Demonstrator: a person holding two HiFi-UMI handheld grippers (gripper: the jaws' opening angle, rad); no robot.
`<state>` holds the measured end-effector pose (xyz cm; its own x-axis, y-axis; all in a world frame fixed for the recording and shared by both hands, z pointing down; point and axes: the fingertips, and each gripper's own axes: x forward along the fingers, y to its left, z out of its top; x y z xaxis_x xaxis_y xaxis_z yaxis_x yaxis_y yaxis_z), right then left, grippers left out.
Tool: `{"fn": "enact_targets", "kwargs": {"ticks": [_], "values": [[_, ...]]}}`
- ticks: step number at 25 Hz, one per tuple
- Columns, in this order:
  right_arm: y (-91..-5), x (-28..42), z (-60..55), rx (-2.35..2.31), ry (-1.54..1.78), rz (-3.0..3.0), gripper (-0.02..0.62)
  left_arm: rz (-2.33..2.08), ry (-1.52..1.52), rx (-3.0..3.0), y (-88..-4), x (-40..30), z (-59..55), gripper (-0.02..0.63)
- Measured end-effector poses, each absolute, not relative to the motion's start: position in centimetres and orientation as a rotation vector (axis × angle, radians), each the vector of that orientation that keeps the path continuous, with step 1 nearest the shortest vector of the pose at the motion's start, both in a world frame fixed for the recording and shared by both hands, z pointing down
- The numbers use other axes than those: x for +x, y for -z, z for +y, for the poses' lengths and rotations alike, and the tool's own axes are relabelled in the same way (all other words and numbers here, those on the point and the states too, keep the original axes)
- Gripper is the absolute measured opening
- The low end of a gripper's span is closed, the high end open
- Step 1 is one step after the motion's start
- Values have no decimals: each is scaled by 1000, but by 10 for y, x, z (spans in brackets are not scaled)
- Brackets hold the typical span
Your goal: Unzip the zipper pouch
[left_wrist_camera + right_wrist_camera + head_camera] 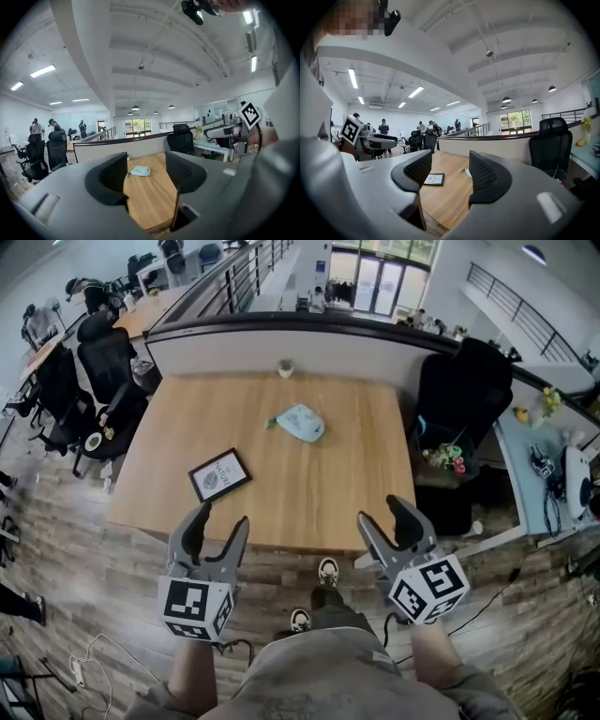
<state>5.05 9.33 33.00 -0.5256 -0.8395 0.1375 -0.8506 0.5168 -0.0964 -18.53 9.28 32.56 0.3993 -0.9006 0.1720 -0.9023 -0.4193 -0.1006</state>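
A pale blue, soft-looking zipper pouch [300,423] lies flat towards the far middle of a smooth wooden bench [281,493], well apart from both grippers. A dark-framed card [219,474] lies nearer, to its left, and a small cup [285,367] stands at the far edge; black office chairs [103,362] flank the bench. The left gripper [222,518] and right gripper [382,512] hang off the near edge, jaws wide apart, holding nothing.

A wooden desk [309,493] is set on a plank floor [56,521] against a low partition [225,352]. Black chairs [105,362] are ranged at left; glass doors [377,282] are seen beyond, and strip lights [43,71] are lit overhead.
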Motion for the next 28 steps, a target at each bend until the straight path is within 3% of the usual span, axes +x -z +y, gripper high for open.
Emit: {"fn": "enact_targets", "kwargs": {"ticks": [13,28], "values": [[-336,62,-7,1510,-243,-2655,233,-1669,-347,2603,-341,-180,-7,249],[-340,118,-132,1397,-285,-2717,233,-1744,-427,2553,-334,-115,-121,249]]}}
